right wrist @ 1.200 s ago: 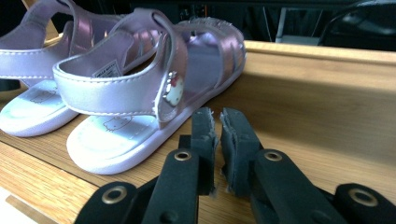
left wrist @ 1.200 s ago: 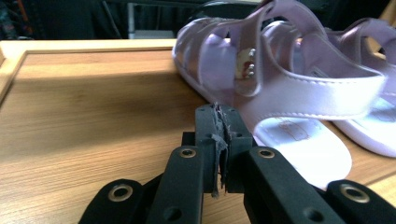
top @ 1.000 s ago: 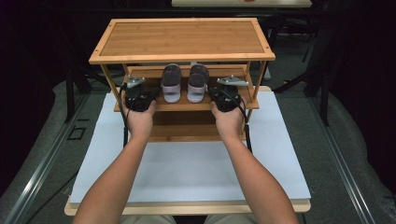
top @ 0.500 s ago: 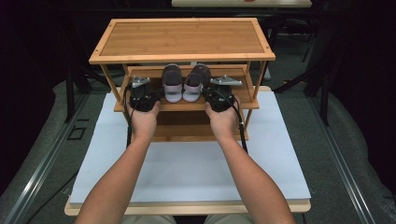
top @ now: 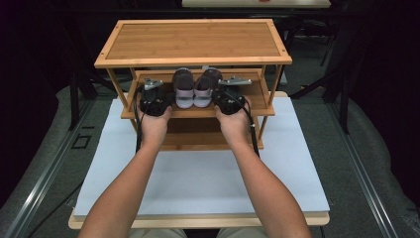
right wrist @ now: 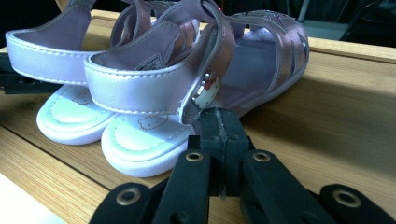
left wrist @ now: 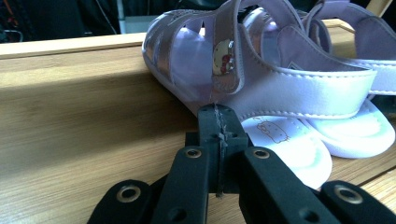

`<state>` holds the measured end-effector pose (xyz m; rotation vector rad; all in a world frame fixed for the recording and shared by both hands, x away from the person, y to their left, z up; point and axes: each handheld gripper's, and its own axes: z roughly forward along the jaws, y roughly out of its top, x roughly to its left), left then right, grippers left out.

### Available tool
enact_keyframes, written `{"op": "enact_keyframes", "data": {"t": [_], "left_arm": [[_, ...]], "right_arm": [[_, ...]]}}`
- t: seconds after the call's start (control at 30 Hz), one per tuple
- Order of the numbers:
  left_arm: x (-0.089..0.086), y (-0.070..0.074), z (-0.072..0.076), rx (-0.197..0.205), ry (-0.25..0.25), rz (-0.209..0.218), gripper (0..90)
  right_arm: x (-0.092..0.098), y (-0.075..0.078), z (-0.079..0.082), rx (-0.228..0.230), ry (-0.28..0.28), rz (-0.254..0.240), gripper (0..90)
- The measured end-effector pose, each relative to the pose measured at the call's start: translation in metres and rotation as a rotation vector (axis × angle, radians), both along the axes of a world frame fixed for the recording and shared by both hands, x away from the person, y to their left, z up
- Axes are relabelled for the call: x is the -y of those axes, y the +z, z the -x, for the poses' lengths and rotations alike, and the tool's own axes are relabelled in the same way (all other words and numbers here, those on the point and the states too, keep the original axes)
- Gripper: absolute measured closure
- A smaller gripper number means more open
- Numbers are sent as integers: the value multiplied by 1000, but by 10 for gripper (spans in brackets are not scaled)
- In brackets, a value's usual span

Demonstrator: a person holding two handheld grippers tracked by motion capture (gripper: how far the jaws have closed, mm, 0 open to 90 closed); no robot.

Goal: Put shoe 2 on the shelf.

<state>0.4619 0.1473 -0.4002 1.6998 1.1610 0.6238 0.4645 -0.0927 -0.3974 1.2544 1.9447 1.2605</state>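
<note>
I see my left gripper (top: pixel 157 97) on the middle shelf (top: pixel 133 113) of the wooden rack (top: pixel 193 42), jaws pressed together on nothing, tips against the left sandal (top: pixel 183 89); the right sandal (top: pixel 205 88) sits touching it; my right gripper (top: pixel 229 95), jaws likewise together and empty, meets that sandal's outer side.

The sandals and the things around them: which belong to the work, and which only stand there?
Belong to the work:
left sandal
right sandal
middle shelf
left gripper, shut
right gripper, shut

Only standing there:
top shelf
white tabletop
</note>
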Motion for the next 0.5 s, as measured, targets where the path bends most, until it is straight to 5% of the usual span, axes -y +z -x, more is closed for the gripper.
{"op": "enact_keyframes", "data": {"t": [0.17,0.23,0.33,0.5], "left_arm": [[-3,3,-5,-27,-32,17,900],[-3,5,-7,-22,-67,-12,900],[-3,4,-8,-24,-71,-9,900],[-5,1,-7,-24,-59,35,900]], "right_arm": [[2,-1,-8,-24,20,-23,900],[1,-1,-11,-38,11,-21,900],[2,-2,-15,-49,-10,-35,900],[6,-2,-14,-78,31,-80,900]]}}
